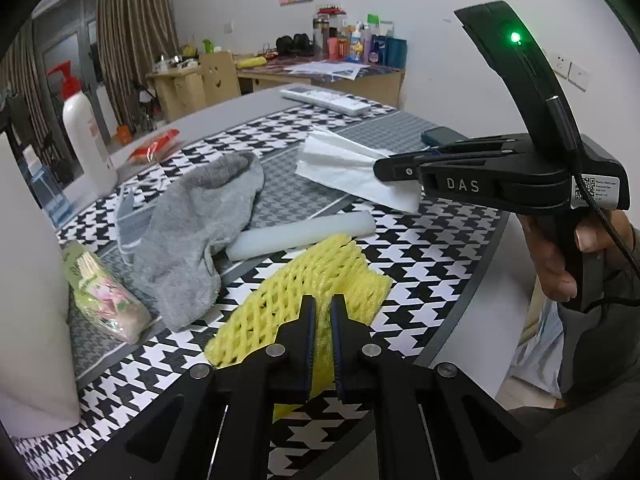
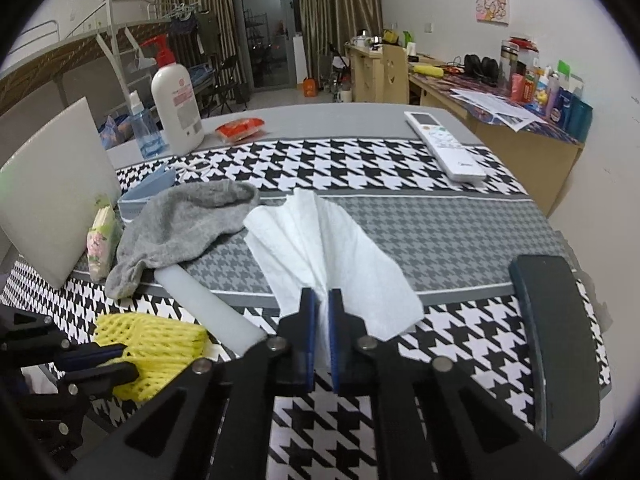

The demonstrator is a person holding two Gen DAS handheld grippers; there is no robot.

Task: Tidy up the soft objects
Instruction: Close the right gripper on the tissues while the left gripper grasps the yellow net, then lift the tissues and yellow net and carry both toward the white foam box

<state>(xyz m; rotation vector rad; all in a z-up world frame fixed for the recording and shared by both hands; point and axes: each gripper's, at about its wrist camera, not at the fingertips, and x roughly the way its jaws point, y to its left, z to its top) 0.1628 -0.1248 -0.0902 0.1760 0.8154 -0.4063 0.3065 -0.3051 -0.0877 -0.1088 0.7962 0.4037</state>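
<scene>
Left hand-held gripper (image 1: 322,304) pinches yellow foam net (image 1: 308,292) at its near edge; right hand-held gripper (image 2: 324,300) pinches white tissue (image 2: 320,240), fanning toward 12 o'clock. Grey sock (image 2: 184,224) at 10 o'clock on tabletop (image 2: 460,220).

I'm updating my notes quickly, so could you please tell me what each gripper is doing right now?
Left gripper: jaws closed on the yellow foam net.
Right gripper: jaws closed on the white tissue.

We're in a lived-in bedroom or dorm room here. Brown curtains (image 2: 332,8), a cartoon poster (image 2: 492,0), and a wooden desk (image 2: 516,140) crowded with toiletry bottles (image 2: 560,100).
</scene>
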